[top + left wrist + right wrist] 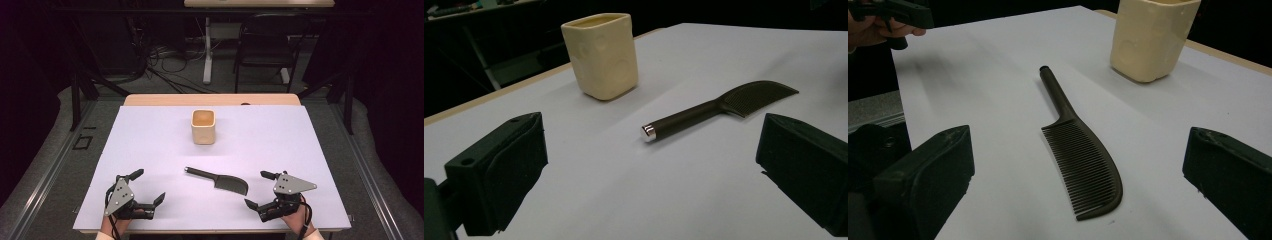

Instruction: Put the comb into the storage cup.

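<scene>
1. I saw the white rectangular sheet-covered table (150,150) under everything.
2. My left gripper (148,187) sat at its near left corner and my right gripper (256,189) at its near right, each with its jaws spread wide and nothing between them.
3. The cream squarish ceramic cup (203,127) stood upright toward the far middle.
4. The dark plastic handled comb (219,180) lay flat between the grippers, touching neither, well apart from the cup.
</scene>
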{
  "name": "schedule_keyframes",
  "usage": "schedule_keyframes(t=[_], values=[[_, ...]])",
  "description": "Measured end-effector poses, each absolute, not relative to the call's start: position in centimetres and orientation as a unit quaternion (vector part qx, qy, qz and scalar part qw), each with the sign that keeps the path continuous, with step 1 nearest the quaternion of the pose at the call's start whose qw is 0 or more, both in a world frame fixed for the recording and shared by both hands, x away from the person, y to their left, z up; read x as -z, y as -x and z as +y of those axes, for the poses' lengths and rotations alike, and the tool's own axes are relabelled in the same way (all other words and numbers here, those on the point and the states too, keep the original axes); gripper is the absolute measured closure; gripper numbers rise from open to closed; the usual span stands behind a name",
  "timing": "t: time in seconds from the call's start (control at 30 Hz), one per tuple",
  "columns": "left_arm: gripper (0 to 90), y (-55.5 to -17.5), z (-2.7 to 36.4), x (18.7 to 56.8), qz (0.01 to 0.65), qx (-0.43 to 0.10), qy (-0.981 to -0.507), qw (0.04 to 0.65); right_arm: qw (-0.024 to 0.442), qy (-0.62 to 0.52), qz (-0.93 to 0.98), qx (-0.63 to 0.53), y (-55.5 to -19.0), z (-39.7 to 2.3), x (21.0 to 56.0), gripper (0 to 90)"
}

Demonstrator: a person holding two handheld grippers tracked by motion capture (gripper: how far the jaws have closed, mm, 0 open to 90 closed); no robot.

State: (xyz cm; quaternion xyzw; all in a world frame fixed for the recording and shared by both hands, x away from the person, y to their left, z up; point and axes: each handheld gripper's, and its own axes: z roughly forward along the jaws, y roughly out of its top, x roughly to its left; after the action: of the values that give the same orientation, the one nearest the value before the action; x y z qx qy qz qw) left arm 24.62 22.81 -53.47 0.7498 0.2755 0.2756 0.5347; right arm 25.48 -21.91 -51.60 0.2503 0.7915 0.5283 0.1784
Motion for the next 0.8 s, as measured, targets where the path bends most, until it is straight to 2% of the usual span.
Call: schedule_keyframes(t=[0.8], values=[[0.1, -24.7, 22.8, 53.5, 0.278, -0.276, -0.751, 0.531, 0.155, -0.215, 0.82, -0.508, -28.6, -17.2, 51.5, 0.0]])
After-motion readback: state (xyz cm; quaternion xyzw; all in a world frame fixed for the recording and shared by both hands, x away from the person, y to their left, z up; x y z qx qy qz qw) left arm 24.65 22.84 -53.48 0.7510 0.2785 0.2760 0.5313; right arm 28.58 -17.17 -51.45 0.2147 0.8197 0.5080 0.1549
